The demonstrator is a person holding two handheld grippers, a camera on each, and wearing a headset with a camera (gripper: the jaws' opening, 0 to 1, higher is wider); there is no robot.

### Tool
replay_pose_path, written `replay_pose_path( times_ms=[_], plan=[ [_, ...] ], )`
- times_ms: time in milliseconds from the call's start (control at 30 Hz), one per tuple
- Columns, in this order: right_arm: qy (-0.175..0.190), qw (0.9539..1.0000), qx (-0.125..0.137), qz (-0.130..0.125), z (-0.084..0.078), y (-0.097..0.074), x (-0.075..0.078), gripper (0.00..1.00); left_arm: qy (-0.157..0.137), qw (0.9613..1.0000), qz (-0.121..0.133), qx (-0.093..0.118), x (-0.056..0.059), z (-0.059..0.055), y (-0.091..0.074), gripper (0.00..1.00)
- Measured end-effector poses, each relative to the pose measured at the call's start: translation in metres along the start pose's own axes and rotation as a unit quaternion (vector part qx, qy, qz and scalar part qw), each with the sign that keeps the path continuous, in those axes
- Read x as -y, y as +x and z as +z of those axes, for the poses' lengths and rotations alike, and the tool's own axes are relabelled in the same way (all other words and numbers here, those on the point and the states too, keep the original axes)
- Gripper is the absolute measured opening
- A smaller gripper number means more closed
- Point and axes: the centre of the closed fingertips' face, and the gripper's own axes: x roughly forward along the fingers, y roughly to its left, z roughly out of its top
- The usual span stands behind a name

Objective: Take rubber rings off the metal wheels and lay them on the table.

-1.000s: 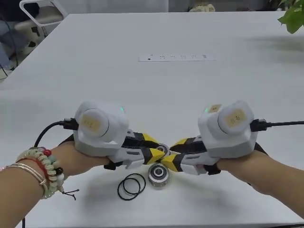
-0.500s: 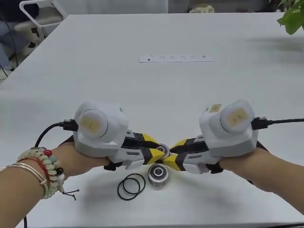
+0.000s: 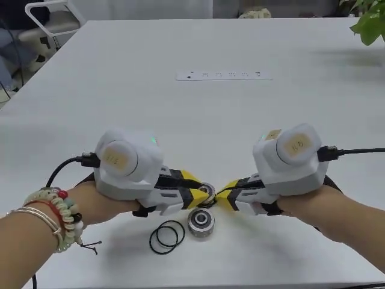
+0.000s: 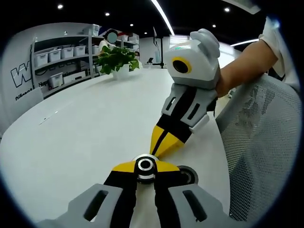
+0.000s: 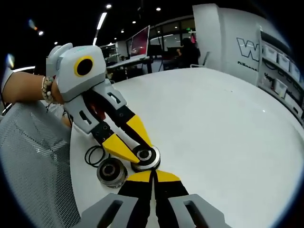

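Two claws meet tip to tip just above the table (image 3: 252, 120). The left claw (image 4: 145, 167) pinches a small metal wheel (image 5: 146, 156) between its yellow tips. The right claw (image 5: 153, 175) has its jaws pressed together, with the points against that wheel's rim. Just below them a second wheel (image 3: 200, 221) lies flat on the table, and two black rubber rings (image 3: 166, 236) lie overlapping beside it. Farther back sits a white power strip (image 3: 224, 74), and a plant (image 3: 370, 23) stands at the far right corner.
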Motion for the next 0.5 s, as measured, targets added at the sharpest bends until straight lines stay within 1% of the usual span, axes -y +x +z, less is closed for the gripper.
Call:
replay_pose_path(
  times_ms=[33,100,133,200,233,267,300,367,433,467,500],
  plan=[
    [0.021,0.9998,0.001,-0.001,0.0,0.0,0.001,0.0,0.0,1.0,0.0,0.0,0.0,0.0,0.0,0.08],
    [0.046,0.9989,0.006,-0.009,0.002,-0.002,0.005,0.0,0.002,1.0,0.0,0.0,0.0,0.0,0.0,0.08],
    [0.083,0.9964,0.008,-0.01,0.003,-0.004,0.006,0.0,0.002,1.0,0.0,-0.001,0.0,0.0,0.0,0.08],
    [0.129,0.9913,0.024,-0.006,0.008,-0.006,0.008,0.0,0.002,1.0,0.0,-0.001,0.0,0.0,0.0,0.08],
    [0.15,0.988,0.037,0.0,0.012,-0.007,0.008,0.0,0.002,1.0,0.0,-0.001,0.0,0.0,0.0,0.08],
    [0.162,0.9862,0.035,0.003,0.012,-0.007,0.008,0.0,0.003,1.0,0.0,0.0,0.0,0.0,0.0,0.08],
    [0.173,0.9845,0.03,0.0,0.01,-0.007,0.008,0.0,0.004,1.0,0.0,0.0,0.0,0.0,0.0,0.08],
    [0.173,0.9845,0.029,-0.002,0.009,-0.006,0.009,0.0,0.004,1.0,0.0,0.0,0.0,0.0,0.0,0.08],
    [0.178,0.9836,0.029,-0.001,0.009,-0.006,0.008,0.0,0.005,1.0,0.0,0.0,0.0,0.0,0.0,0.08],
    [0.178,0.9834,0.035,0.008,0.012,-0.007,0.006,0.0,0.008,1.0,0.001,0.001,0.0,0.0,0.0,0.08],
    [0.183,0.9821,0.041,0.018,0.015,-0.007,0.002,0.0,0.007,1.0,0.001,0.001,0.0,0.0,0.0,0.08]
  ],
)
